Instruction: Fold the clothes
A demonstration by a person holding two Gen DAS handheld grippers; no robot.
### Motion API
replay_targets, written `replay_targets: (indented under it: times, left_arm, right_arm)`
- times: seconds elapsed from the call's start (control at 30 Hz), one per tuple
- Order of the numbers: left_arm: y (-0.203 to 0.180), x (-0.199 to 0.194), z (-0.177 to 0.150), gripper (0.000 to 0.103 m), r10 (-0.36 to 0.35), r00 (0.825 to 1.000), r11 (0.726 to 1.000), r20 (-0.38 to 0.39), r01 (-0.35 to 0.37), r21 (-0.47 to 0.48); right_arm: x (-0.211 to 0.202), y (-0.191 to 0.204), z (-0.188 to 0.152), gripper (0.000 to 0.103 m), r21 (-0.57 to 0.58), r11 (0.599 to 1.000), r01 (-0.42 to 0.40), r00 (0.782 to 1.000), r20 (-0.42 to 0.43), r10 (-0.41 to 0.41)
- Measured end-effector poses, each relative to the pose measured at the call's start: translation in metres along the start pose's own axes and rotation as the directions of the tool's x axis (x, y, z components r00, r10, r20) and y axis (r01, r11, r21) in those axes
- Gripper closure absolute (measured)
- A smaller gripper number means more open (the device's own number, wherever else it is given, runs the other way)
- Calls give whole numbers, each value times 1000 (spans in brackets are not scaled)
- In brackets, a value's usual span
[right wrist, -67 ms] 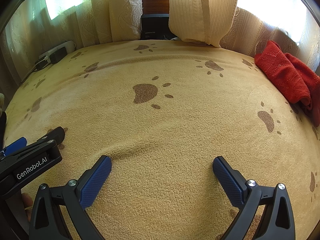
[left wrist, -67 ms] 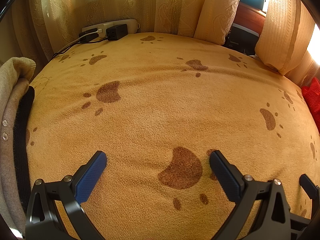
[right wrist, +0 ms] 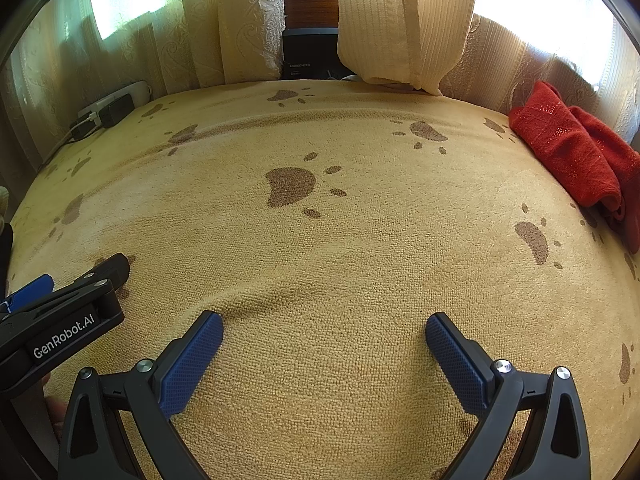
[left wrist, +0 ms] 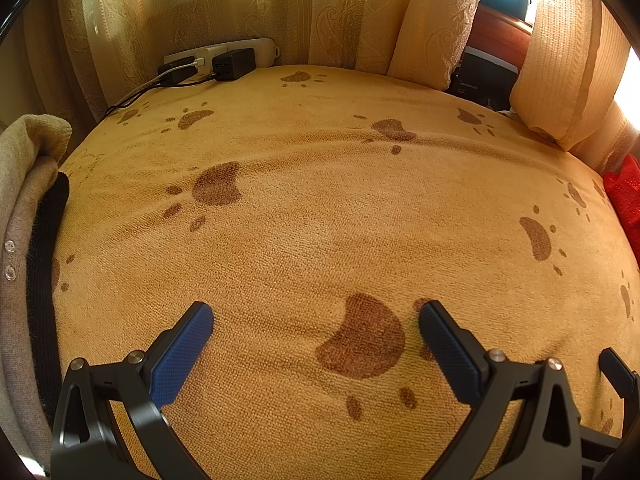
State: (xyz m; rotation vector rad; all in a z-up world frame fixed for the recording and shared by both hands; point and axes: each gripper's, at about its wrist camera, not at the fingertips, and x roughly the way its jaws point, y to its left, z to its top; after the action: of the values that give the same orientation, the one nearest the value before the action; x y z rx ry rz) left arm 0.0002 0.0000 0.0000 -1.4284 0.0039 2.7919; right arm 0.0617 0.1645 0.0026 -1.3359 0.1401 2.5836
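Note:
A red garment (right wrist: 576, 156) lies crumpled at the right edge of the yellow paw-print blanket (right wrist: 340, 264); a sliver of the red garment (left wrist: 624, 196) shows in the left wrist view. A beige knit garment (left wrist: 24, 240) with snap buttons, over something black (left wrist: 44, 288), lies at the left edge. My left gripper (left wrist: 316, 316) hovers open over the blanket, nothing between its blue pads. My right gripper (right wrist: 324, 324) is open too, jaws wide over bare blanket. The left gripper (right wrist: 68, 304) also appears at the left of the right wrist view.
A white power strip (left wrist: 224, 54) with black chargers and cables sits at the far left corner. Cream curtains (right wrist: 400, 20) hang along the back, with dark boxes (right wrist: 304, 56) behind them. A cushion (left wrist: 440, 20) leans at the back.

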Motion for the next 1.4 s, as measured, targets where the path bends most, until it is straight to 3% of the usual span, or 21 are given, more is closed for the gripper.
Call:
replay_targets:
  times: [0.8,1.03,1.1,1.2,1.3,1.4]
  left_arm:
    - [1,-1,0,0,-11,1000,1000,-1,11,10]
    - [1,-3,-1,0,-19,1000,1000,-7,19,16]
    - [0,-3,-2,0,-8,1000,1000,-6,8,15]
    - [-1,-8,-3,0,40,999,999,11,-40,14]
    - [-5,-23,-2,0,117,989,993,93,-118,11]
    - [-12,-48,3,0,67,986,998,152,-67,-6]
  right_arm:
    - [0,0,2,0,-1,1000,0,1000,-1,0]
    - [1,-9,5,0,-52,998,-44,999,-26,43]
    - [-6,-22,3,0,-43,998,-38,999,-27,37]
    - [-25,-57,-1,0,-11,1000,-17,999,43,18]
    - [-47,-99,-2,0,19,999,28,991,128,-30]
    - [-74,-149,3,0,61,994,94,969,222,-106]
